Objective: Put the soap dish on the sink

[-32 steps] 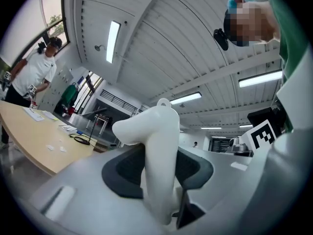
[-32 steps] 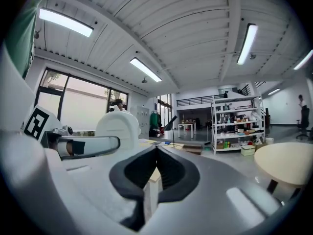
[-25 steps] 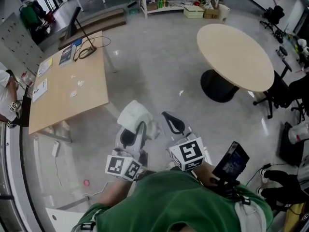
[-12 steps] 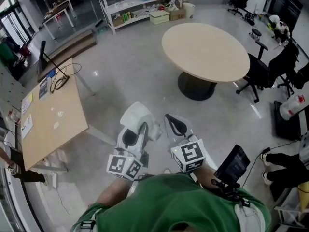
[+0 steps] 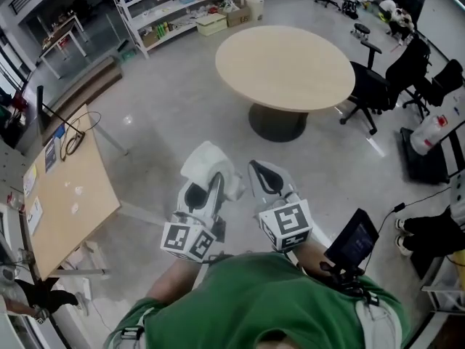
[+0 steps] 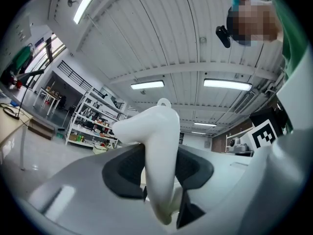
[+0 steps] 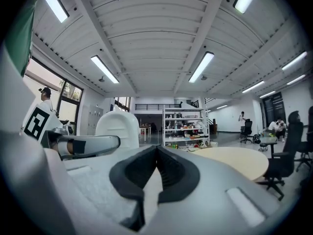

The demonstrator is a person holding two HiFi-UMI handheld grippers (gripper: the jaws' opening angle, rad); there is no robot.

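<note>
Transport, by the look of it: white soap dish [image 6: 157, 141] clamped upright between the dark pads of the left gripper [image 5: 205, 198], standing well above the jaws in the left gripper view and showing as a pale lump just ahead of them in the head view. Right gripper [image 7: 156, 163] closed on itself, pads meeting, nothing between them; carried just beside the left one, both in front of a green top [image 5: 261, 304].

No sink in any view. Only grey floor [image 5: 167, 107], a round table [image 5: 285, 67] ahead, a rectangular desk [image 5: 80, 173] to the left, shelving [image 5: 174, 6] at the far wall and office chairs [image 5: 374, 86] to the right.

Judged as the carry-to-the-sink step, placing not yet begun. Next, probably: find the sink, bring the dish over a flat part of its rim, lower until seated, then part the left jaws. Hold firm and upright meanwhile, given a smooth, glossy dish apt to slip.
</note>
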